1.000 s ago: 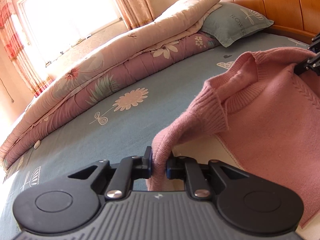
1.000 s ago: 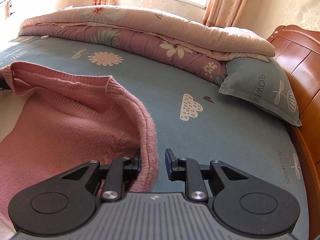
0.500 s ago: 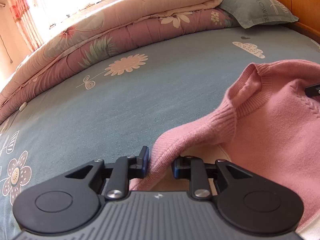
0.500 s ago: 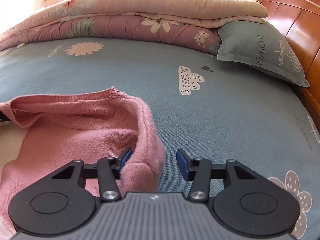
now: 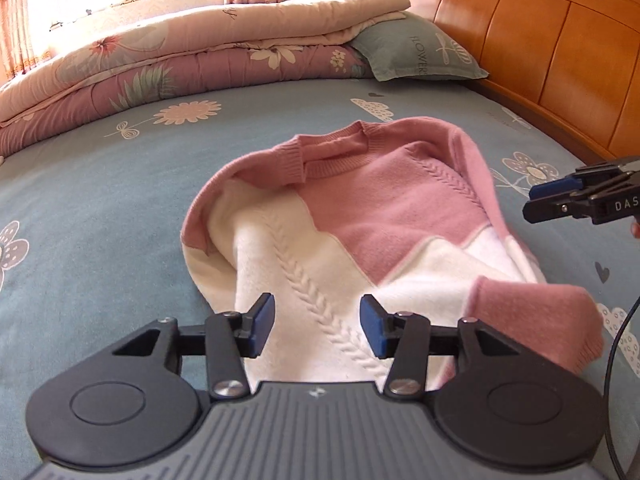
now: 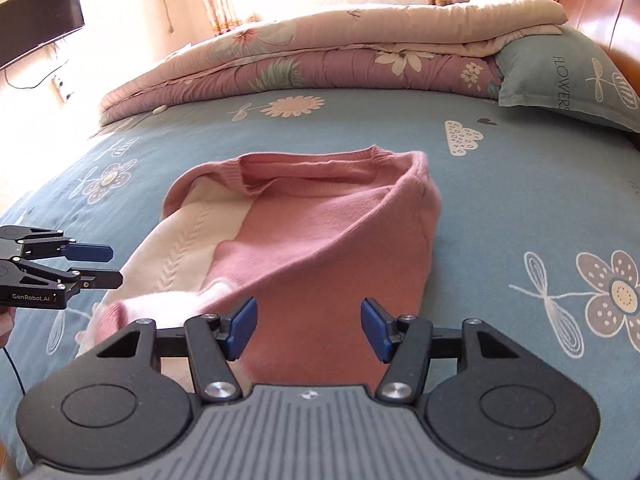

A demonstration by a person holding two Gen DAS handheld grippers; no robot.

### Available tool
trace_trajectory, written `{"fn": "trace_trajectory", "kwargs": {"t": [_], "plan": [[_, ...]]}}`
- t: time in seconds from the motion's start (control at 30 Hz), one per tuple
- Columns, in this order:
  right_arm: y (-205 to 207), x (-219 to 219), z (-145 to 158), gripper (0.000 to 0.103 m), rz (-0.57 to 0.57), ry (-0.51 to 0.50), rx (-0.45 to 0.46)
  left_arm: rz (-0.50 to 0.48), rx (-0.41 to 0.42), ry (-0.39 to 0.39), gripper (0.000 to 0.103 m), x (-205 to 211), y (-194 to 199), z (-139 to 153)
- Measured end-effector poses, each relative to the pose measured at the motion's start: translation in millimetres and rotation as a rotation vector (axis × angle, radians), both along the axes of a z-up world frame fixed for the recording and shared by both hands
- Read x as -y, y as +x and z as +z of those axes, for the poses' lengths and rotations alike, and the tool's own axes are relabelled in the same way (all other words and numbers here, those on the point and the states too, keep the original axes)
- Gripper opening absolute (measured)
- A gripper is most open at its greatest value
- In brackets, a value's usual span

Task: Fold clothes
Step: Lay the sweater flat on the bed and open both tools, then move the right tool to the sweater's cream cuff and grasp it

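Covering bed [image 5: 100,184]: blue flowered sheet [image 6: 500,208]

left wrist view: set low over the sweater's [image 5: 400,216] near left edge, aimed toward the headboard [image 5: 540,40].
right wrist view: set low at its right, similarly aimed.
shared: sweater [image 6: 320,232], quilt [image 6: 340,60], pillow [image 6: 560,76].

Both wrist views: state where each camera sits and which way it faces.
Left wrist: on the left gripper, looking along its open fingers over the sweater toward the headboard; the right gripper shows at right.
Right wrist: on the right gripper, open, facing the quilt and window; the left gripper shows at left.
Shared: sweater, pillow, quilt, bedsheet.
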State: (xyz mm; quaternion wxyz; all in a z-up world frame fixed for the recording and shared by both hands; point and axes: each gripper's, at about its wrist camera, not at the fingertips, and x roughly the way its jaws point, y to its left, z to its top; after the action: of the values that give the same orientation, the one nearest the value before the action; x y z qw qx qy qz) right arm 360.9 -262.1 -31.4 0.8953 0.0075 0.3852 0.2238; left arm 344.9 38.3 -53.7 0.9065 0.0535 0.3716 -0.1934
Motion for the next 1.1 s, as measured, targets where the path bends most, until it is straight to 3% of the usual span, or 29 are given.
{"fn": "trace_trajectory", "kwargs": {"t": [0.17,0.27,0.37,0.47,0.7,0.9,0.97,1.1], "plan": [[-48.3,-30.2,-16.8,0.067,0.083,-0.050,-0.066,-0.021,-0.068,-0.012,0.054,7.2,-43.3,-20.6],[-74.0,-36.8,-26.7,0.067,0.097,0.003,-0.154,-0.027,-0.106,-0.019,0.054,11.4,-66.5,-33.2],[-99.9,-38.7,-29.3,0.067,0.134,-0.011,-0.176,-0.030,-0.118,-0.019,0.057,14.6,-87.7,-39.3],[-113.6,-31.6,-22.8,0.067,0.095,-0.014,-0.138,-0.024,-0.095,-0.012,0.058,15.9,-102.7,-35.6],[-88.8,-15.8,-0.2,0.068,-0.087,0.093,-0.080,0.007,-0.073,0.008,0.067,28.3,-122.3,-30.4],[-29.7,-45.3,7.8,0.088,-0.216,0.041,-0.085,0.048,-0.061,0.048,0.073,34.4,-132.4,-29.3],[-14.4,-57.7,2.6,0.089,-0.242,0.015,-0.106,0.065,-0.056,0.062,0.073,31.1,-134.0,-29.7],[-2.9,-72.9,-17.3,0.089,-0.234,-0.133,-0.155,0.086,-0.051,0.082,0.073,20.9,-137.3,-30.7]]}}
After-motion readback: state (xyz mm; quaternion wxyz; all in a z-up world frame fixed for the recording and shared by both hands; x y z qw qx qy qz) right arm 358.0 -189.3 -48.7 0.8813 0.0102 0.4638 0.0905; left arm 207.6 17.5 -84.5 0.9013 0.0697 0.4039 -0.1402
